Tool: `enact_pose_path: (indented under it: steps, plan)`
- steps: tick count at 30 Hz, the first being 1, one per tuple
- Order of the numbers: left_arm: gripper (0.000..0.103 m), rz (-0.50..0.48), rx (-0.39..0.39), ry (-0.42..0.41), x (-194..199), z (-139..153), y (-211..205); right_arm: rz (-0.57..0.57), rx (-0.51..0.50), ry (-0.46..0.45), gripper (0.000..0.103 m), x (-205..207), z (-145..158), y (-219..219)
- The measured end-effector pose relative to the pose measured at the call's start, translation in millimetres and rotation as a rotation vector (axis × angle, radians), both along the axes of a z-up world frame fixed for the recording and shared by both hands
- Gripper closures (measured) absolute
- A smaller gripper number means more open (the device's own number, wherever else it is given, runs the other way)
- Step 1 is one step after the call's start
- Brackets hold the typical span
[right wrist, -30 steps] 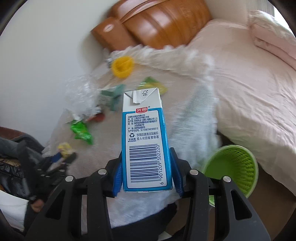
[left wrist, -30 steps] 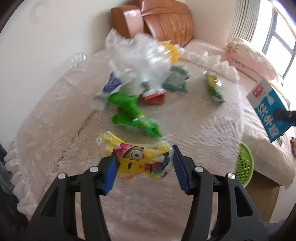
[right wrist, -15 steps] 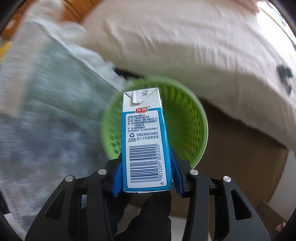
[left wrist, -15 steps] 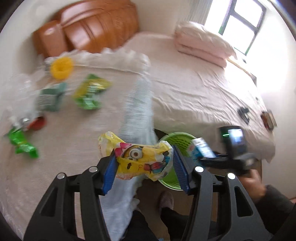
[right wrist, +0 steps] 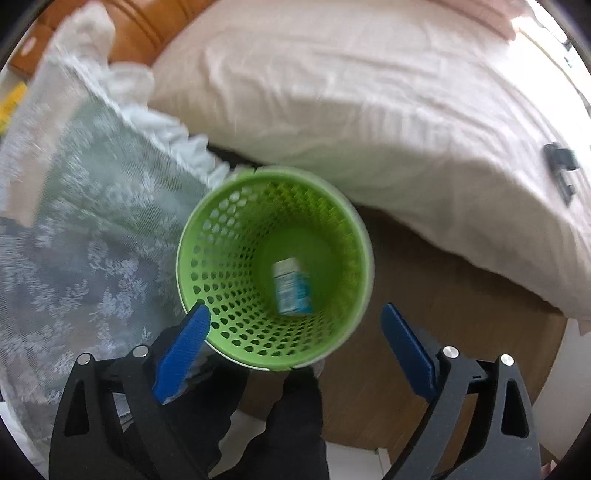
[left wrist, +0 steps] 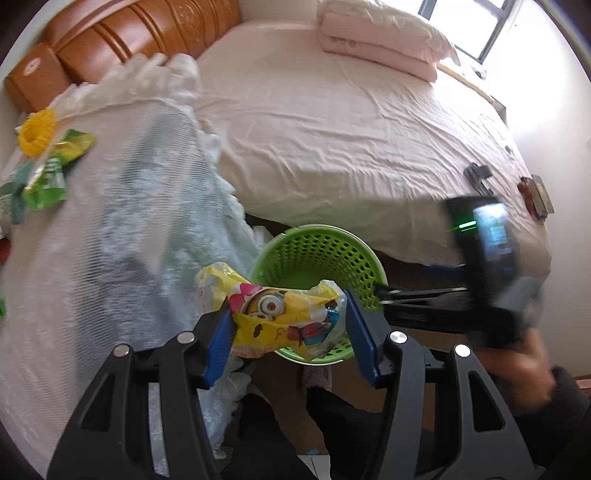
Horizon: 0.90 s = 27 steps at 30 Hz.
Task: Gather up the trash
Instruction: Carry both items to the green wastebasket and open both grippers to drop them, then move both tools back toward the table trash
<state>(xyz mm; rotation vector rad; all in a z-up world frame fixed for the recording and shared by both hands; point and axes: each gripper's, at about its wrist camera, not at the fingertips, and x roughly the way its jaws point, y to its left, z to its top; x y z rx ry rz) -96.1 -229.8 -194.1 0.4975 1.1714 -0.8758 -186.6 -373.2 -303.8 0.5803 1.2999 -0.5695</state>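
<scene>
Left gripper [left wrist: 288,325] is clamped on the yellow cartoon wrapper [left wrist: 284,317], blue pads pressing it from both sides. We're holding it above the near rim of the green basket [left wrist: 317,251], wrapper overlapping the rim in the left wrist view. Whether it's fully over the opening, we can't tell.

Right gripper [right wrist: 295,336] is spread wide with nothing between the pads [right wrist: 181,347]. It hangs straight over the green basket [right wrist: 229,229], looking down into it. The blue-and-white milk carton [right wrist: 291,291] is inside the basket, down at the bottom and blurred; lying or tilted, we can't tell. In the left wrist view the right gripper [left wrist: 384,295] comes in from the right, fingertips at the basket rim, with its camera body and lit screen [left wrist: 495,229] behind, all motion-blurred.

Basket sits on the floor in the gap between the lace-covered table [left wrist: 110,240] and the bed [left wrist: 351,129]. Lace tablecloth [right wrist: 81,240] hangs down just beside the basket's left side.

More trash on the table at far left: green wrappers [left wrist: 48,184], another greenish-yellow wrapper [left wrist: 75,146], a yellow ring-shaped piece [left wrist: 37,131]. All well apart from the basket.

Folded pink bedding [left wrist: 376,40] at the far end of the bed, wooden headboard [left wrist: 140,33] top left. Our dark-clothed legs [right wrist: 288,424] show below the basket.
</scene>
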Motion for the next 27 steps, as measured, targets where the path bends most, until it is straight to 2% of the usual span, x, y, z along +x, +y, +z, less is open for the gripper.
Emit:
enact_pose_path:
  steps: [2,4,6,8,11,16,21,27]
  plan:
    - [0.047,-0.01,0.007,0.009,-4.2,-5.1,-10.1,-0.015,-0.052,-0.018,0.002,-14.6,24.1,-3.3]
    - [0.04,-0.016,0.014,0.022,-8.8,-8.9,-21.0,-0.033,-0.096,-0.038,0.002,-28.8,45.3,-8.2]
    - [0.023,-0.015,0.011,0.026,-11.1,-9.5,-28.3,-0.058,-0.129,-0.052,0.002,-44.0,66.4,-14.2]
    - [0.013,-0.012,0.007,0.024,-13.2,-7.1,-33.9,-0.078,-0.16,-0.053,0.002,-55.0,80.7,-18.8]
    - [0.008,-0.009,-0.007,0.03,-14.8,1.1,-41.1,-0.088,-0.2,-0.056,0.002,-63.7,95.5,-22.3]
    - [0.008,0.013,-0.06,0.019,-12.6,22.3,-39.3,-0.087,-0.211,-0.08,0.002,-64.8,111.2,-21.8]
    - [0.008,0.074,-0.101,-0.048,-6.8,50.9,-24.6,-0.052,-0.214,-0.114,0.002,-56.8,126.5,-13.9]
    - [0.008,0.178,-0.146,-0.091,7.3,81.6,7.0,0.003,-0.216,-0.177,0.002,-37.1,152.5,2.3]
